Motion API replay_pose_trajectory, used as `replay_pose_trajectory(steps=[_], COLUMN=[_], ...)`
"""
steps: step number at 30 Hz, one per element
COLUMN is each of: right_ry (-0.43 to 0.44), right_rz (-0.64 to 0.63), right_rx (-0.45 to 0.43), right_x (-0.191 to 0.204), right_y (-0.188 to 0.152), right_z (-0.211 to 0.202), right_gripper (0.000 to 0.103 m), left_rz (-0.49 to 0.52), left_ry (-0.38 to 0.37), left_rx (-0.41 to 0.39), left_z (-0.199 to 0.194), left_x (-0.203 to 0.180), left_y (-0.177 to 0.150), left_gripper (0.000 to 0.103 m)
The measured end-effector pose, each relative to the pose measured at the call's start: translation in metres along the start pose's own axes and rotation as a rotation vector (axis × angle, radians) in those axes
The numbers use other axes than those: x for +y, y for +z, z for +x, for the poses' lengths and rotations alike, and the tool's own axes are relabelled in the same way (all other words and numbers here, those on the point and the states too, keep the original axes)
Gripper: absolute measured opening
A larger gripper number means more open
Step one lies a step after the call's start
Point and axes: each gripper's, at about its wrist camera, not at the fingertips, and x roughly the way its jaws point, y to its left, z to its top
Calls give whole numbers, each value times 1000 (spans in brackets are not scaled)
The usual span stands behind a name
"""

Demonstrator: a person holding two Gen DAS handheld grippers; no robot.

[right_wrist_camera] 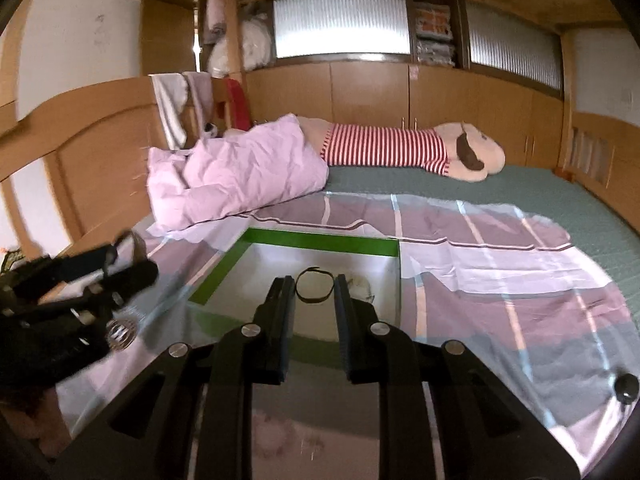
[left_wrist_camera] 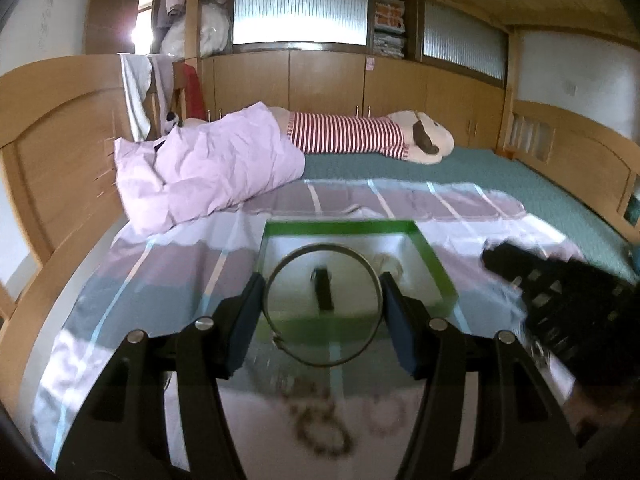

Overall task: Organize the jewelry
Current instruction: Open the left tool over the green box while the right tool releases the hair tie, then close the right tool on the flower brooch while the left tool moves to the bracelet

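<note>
My left gripper (left_wrist_camera: 323,304) is shut on a thin metal bangle (left_wrist_camera: 280,280), holding it upright in the air in front of an open box with a green rim (left_wrist_camera: 340,227). A dark bracelet (left_wrist_camera: 323,289) lies in the box; it also shows in the right wrist view (right_wrist_camera: 314,285), with a pale piece (right_wrist_camera: 362,285) beside it. Beaded bracelets (left_wrist_camera: 320,426) lie blurred on the sheet below. My right gripper (right_wrist_camera: 314,300) is open and empty, just short of the box (right_wrist_camera: 320,241). It shows as a dark blur in the left wrist view (left_wrist_camera: 560,292).
The box sits on a striped purple and white sheet (right_wrist_camera: 500,272) over a green bedspread (right_wrist_camera: 560,196). A pink pillow (left_wrist_camera: 208,164) and a striped plush toy (left_wrist_camera: 360,136) lie behind. A small black round object (right_wrist_camera: 626,388) rests at right. Wooden headboard stands left.
</note>
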Motion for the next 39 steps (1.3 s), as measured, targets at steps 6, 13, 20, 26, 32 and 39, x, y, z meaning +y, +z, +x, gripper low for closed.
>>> replay_pose_trajectory(steps=[6,13,20,26,32,39], right_ry=[-27,-36,7,-40,-29,30], right_rz=[31,21,196,166,71,5], right_rx=[96,139,-249,-265,-128,19], right_x=[-19,-31,-65,-54,-28,11], right_y=[-5,-5,57,40,-14,-59], right_z=[82,101,-37,-103,-122,-116], right_gripper=[20,46,79,79,79,79], left_rz=[-25,-67,-201,-140,-81,-46], left_ry=[23,26,-37,28,76,113], left_rx=[72,142,-169,-238,-139,12], left_z=[87,135,5,-81,-109,-115], left_x=[9,25,54,59,54,46], left_y=[13,-1,62,35,-20,-70], left_gripper=[58,77,99,99,99,99])
